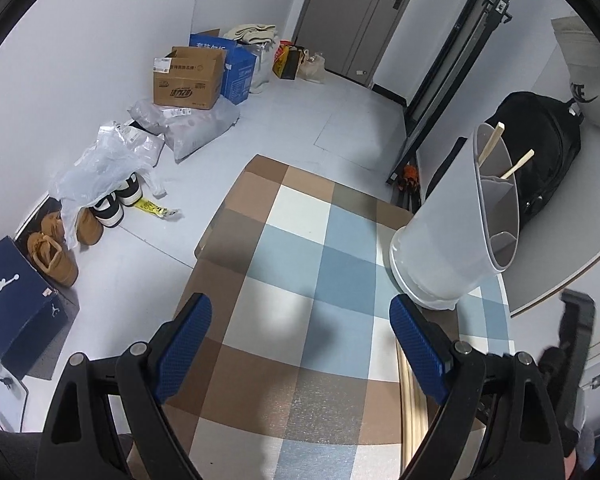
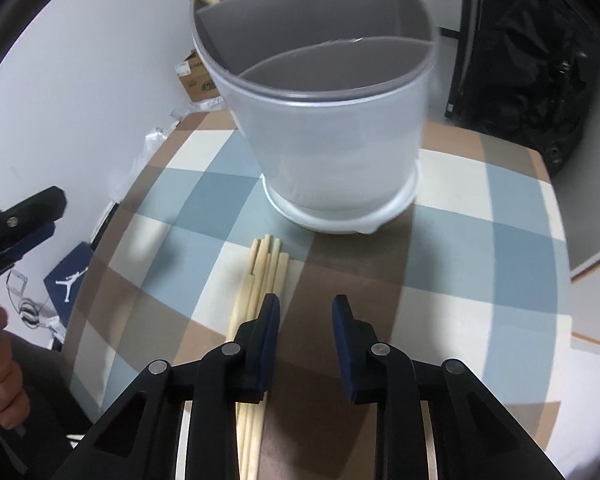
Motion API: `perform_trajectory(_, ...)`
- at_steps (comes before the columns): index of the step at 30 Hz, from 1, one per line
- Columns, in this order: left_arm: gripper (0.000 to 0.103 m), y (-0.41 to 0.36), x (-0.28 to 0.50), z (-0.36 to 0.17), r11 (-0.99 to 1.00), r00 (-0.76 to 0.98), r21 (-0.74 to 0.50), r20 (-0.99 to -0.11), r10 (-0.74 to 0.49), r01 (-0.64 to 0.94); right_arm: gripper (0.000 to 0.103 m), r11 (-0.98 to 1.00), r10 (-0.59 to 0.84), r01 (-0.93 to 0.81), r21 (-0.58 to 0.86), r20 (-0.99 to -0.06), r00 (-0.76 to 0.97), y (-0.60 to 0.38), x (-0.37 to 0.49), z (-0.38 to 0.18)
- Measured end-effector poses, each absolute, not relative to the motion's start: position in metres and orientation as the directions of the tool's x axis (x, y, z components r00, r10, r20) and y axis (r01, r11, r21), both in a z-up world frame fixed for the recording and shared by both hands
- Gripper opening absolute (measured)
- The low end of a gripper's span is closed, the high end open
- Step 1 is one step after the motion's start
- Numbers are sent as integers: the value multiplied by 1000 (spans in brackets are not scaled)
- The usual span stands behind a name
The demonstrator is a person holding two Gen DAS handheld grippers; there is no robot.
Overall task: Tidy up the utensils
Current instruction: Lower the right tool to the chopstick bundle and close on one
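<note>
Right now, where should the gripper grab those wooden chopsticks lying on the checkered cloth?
Probably around the middle of the chopsticks, from above. They lie flat in a tight bundle pointing toward the holder, so fingers should straddle them crosswise, one each side.

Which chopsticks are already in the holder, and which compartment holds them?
Two chopsticks stand in the holder's rear compartments; the bundle lies on the table.

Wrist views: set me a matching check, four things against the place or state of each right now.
Things:
1. chopstick bundle
2. two single chopsticks
3. left tongs
4. backpack

Places or states:
a. leaning in the utensil holder
b. wide open, nothing between them
c. black, beyond the table
d. lying flat on the checked cloth

Pairs: 1-d, 2-a, 3-b, 4-c.
</note>
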State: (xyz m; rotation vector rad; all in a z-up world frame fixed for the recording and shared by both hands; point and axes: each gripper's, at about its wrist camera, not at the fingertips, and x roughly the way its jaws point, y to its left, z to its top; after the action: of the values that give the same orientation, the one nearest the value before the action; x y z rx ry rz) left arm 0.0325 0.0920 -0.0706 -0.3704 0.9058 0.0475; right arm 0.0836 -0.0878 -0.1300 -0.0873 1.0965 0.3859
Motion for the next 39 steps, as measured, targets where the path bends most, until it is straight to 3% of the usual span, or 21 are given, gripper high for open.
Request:
perform_trajectory(15, 88, 109, 36, -78, 905, 604, -360, -781, -160, -226, 23, 934, 161, -356, 4, -898, 411, -68, 92, -135)
perform_trajectory(31, 88, 113, 33, -77, 908, 615, -352, -775, -146, -228, 22, 896, 54, -424, -129, -918, 393, -48, 86, -136)
perform_trajectory(39, 88, 112, 34, -84, 918, 599, -320, -791, -123, -233, 6, 912, 92, -404, -76, -920, 382, -45, 95, -137)
